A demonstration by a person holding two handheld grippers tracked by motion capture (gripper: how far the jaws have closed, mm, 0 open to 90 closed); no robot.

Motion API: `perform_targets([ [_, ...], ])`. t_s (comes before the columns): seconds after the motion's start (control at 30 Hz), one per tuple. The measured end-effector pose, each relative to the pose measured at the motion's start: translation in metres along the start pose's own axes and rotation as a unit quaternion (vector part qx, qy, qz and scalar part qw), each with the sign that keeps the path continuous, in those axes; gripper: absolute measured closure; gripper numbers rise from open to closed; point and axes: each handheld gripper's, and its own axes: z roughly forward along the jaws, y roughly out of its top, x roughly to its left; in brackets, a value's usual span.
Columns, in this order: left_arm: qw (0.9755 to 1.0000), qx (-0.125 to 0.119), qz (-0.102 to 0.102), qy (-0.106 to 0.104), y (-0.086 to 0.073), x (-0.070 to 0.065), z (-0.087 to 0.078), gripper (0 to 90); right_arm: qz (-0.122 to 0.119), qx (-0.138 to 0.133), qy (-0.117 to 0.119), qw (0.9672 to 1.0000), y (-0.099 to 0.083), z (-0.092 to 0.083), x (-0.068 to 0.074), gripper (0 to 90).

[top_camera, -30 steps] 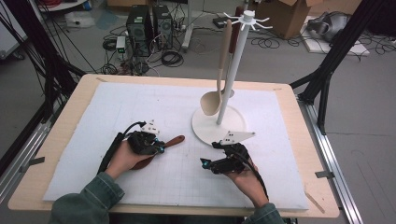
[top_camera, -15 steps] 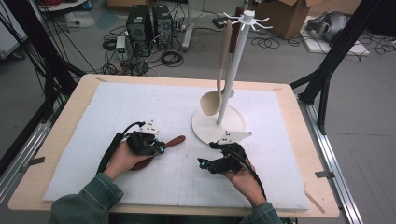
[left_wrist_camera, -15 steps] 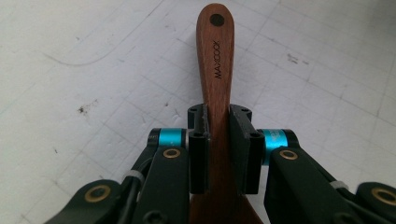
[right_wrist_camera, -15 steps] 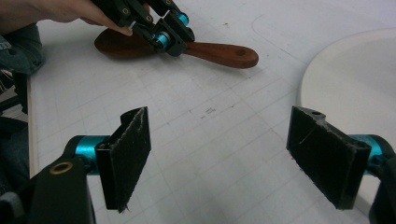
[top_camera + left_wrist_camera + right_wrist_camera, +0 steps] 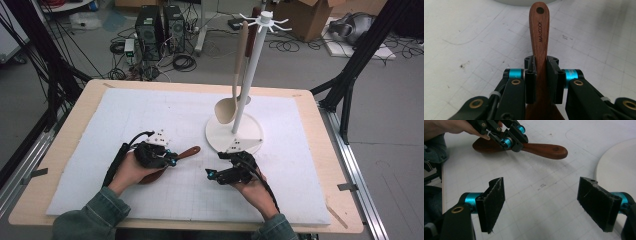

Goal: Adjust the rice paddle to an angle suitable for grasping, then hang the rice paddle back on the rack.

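Observation:
A dark brown wooden spatula (image 5: 186,152) lies low over the white mat, its handle end (image 5: 539,22) pointing toward the rack base. My left gripper (image 5: 170,159) is shut on the spatula handle (image 5: 544,148), both pads (image 5: 530,82) pressed on its sides. My right gripper (image 5: 209,174) stands open a little to the right, its pads (image 5: 492,200) wide apart with nothing between them, aimed at the spatula. A white hanging rack (image 5: 252,70) on a round base (image 5: 220,140) stands behind, and a pale wooden spoon (image 5: 233,95) hangs from it.
A white gridded mat (image 5: 150,110) covers the wooden table (image 5: 320,130). The rack's round base (image 5: 616,167) lies close to the right gripper. Black frame posts, computer cases and cables stand on the floor beyond the far edge.

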Motion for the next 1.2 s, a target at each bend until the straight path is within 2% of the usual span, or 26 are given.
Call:
perform_targets([
  [0.37,0.9997,-0.021,0.003,-0.014,-0.002,-0.006,-0.007,78.1,-0.001,-0.002,0.002,1.0,0.01,0.005,0.001,22.3],
  [0.7,0.999,-0.03,0.019,-0.025,-0.001,-0.012,-0.01,78.1,-0.005,-0.002,0.007,1.0,0.016,0.009,0.002,23.5],
  [0.87,0.9987,-0.038,0.017,-0.031,0.0,-0.017,-0.011,78.1,0.001,0.0,0.01,1.0,0.016,0.01,0.002,23.8],
  [1.0,0.998,-0.043,0.023,-0.039,0.002,-0.02,-0.012,78.1,0.007,0.002,0.011,0.9999,0.015,0.012,0.001,24.2],
  [1.2,0.9967,-0.054,0.03,-0.053,0.003,-0.024,-0.011,78.1,0.022,0.003,0.014,0.9997,0.015,0.013,0.0,29.4],
])
